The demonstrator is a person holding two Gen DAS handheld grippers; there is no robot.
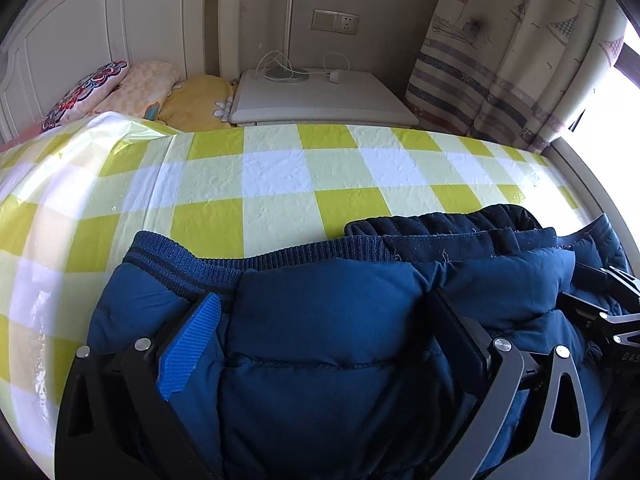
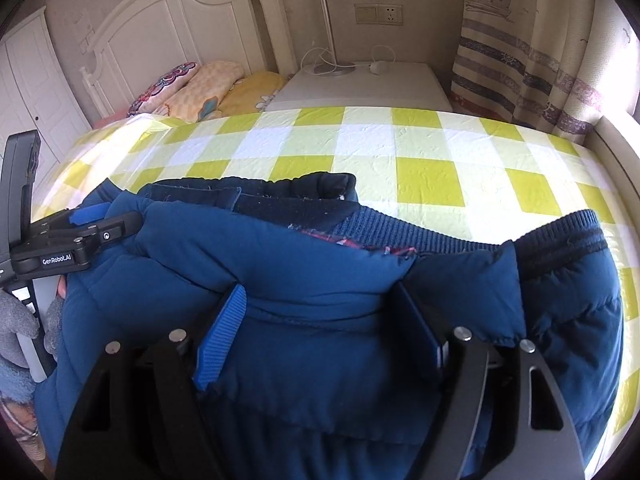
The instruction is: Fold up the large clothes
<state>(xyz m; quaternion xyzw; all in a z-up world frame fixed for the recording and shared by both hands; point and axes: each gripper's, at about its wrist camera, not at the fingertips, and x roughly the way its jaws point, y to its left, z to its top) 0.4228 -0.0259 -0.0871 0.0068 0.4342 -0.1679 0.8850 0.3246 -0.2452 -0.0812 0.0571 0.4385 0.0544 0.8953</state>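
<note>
Although your blue padded jacket [image 1: 320, 320] already lies doubled on the checked bedcover [image 1: 280, 168], with its ribbed hem [image 1: 224, 268] turned toward the headboard and the dark collar stacked just behind that hem, you probably still have at least one more fold and a tidy-up left. Left of the jacket's middle, your left gripper [image 1: 324, 336] stands widely spread, its blue pad [image 1: 188, 352] pressed to the quilting and a thick bulge between the fingers, not pinched. Toward the hem's right end, your right gripper [image 2: 320, 332] sits likewise, wide apart astride a puffed fold.
</note>
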